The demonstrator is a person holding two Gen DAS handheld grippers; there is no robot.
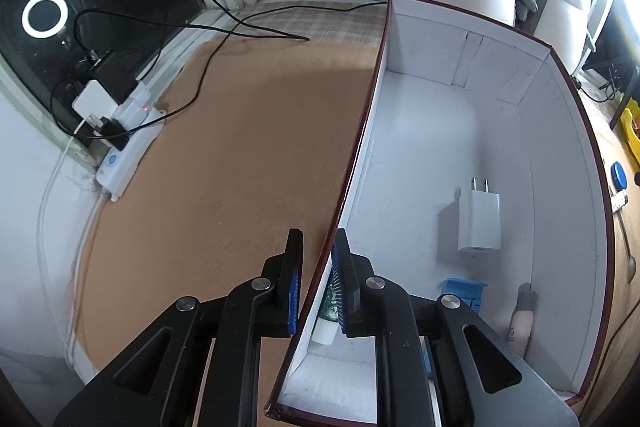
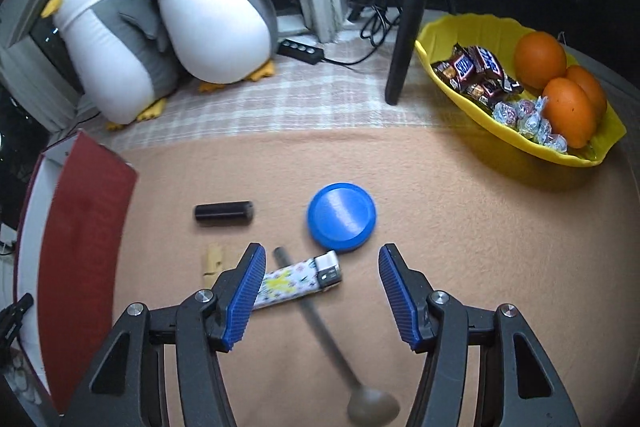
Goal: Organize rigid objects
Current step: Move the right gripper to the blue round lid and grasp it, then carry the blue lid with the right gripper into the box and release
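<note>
The counter (image 2: pixel 440 227), covered in tan cloth, carries a blue disc (image 2: pixel 341 217), a black cylinder (image 2: pixel 224 213), a patterned lighter (image 2: pixel 298 279) across a spoon (image 2: pixel 328 339), a wooden strip (image 2: pixel 212 263), the red box (image 2: pixel 80 247) at left and a yellow bowl (image 2: pixel 480 131) far right.

Left gripper (image 1: pixel 318 267) pointed steeply downward, jaws nearly closed, blue ribbed pads straddling a thin upright wall; pad contact with it could not be confirmed. Right gripper (image 2: pixel 322 283) also angled steeply down, jaws stood roughly half apart, nothing gripped between the pads. No hand or sleeve visible.
</note>
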